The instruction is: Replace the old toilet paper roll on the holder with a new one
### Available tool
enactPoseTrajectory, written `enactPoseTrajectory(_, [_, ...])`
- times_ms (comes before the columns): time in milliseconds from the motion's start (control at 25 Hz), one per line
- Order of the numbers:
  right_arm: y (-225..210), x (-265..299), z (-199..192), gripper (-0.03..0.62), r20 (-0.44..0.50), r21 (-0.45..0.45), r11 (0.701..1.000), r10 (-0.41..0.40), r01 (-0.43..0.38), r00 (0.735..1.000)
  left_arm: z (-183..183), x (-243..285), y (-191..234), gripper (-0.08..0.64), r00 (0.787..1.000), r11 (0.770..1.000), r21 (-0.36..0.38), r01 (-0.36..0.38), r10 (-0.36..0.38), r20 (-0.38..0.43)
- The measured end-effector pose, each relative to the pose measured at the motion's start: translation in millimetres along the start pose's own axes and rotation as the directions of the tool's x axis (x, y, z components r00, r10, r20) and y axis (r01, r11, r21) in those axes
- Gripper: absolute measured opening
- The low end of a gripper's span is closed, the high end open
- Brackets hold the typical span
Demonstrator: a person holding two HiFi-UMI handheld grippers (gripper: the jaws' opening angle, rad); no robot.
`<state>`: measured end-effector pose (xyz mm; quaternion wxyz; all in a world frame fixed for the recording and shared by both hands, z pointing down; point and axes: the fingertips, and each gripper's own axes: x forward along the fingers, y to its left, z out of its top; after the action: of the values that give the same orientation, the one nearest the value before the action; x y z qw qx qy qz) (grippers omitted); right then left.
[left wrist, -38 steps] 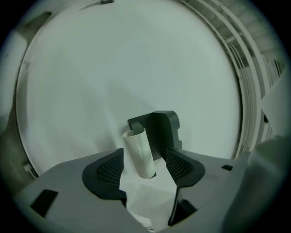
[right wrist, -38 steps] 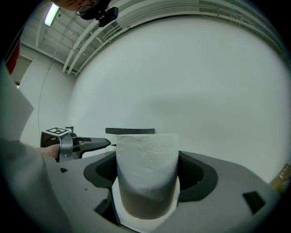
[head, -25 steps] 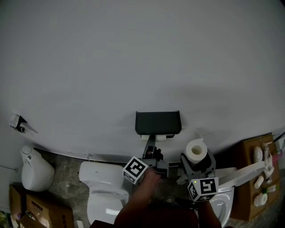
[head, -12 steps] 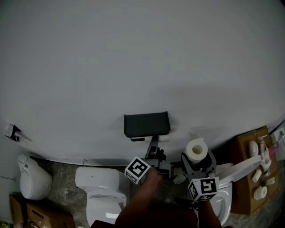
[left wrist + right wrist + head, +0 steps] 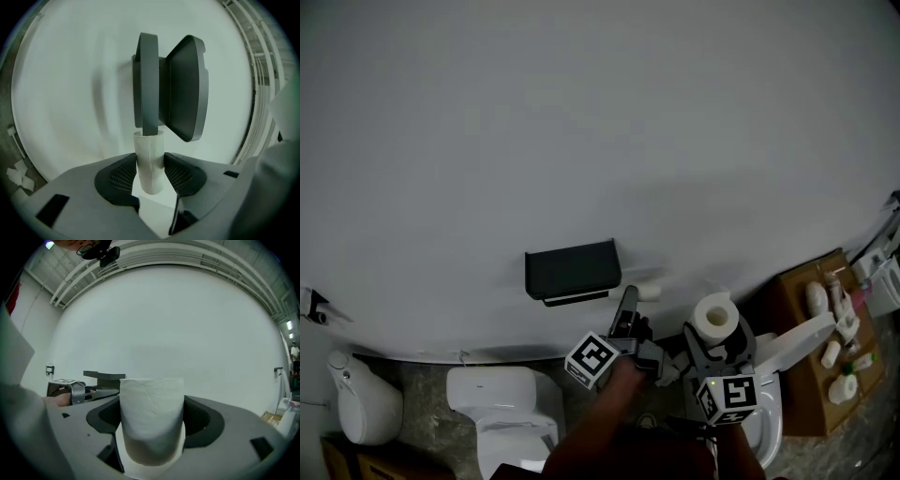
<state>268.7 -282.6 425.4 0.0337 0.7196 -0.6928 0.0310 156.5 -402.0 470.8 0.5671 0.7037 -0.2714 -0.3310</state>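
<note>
Left gripper (image 5: 151, 174) clamps a seemingly spent tube (image 5: 149, 154) beside the black wall holder (image 5: 572, 270); right gripper (image 5: 152, 420) clamps a full toilet paper roll (image 5: 151, 404).

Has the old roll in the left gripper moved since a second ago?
Yes. The old roll has slid right, out past the right edge of the wall holder, gripped by the left gripper.

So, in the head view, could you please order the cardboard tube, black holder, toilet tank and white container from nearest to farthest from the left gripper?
1. Cardboard tube, held in the left gripper.
2. Black holder, on the wall, up-left.
3. Toilet tank, on the floor, lower left.
4. White container, far left edge.
</note>
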Motion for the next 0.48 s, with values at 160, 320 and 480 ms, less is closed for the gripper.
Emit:
enactPoseTrajectory(160, [-14,-6,-1,0.373,0.0,0.003,1.0,-0.027,0.027,1.0,-15,4,0,0.202,1.0,1.0,-0.004,-0.001,0.001,-0.026])
enactPoseTrajectory(320, [-19,-6,-2,0.373,-0.004,0.007,0.999,-0.035,0.035,0.999,-26,1,-1,0.201,0.999,1.0,0.002,-0.004,0.004,-0.048])
enactPoseTrajectory(480, [-16,-5,-2,0.373,-0.001,0.012,1.0,-0.017,0.017,1.0,-29,-7,-14,0.201,0.998,0.997,-0.055,0.044,-0.046,-0.03])
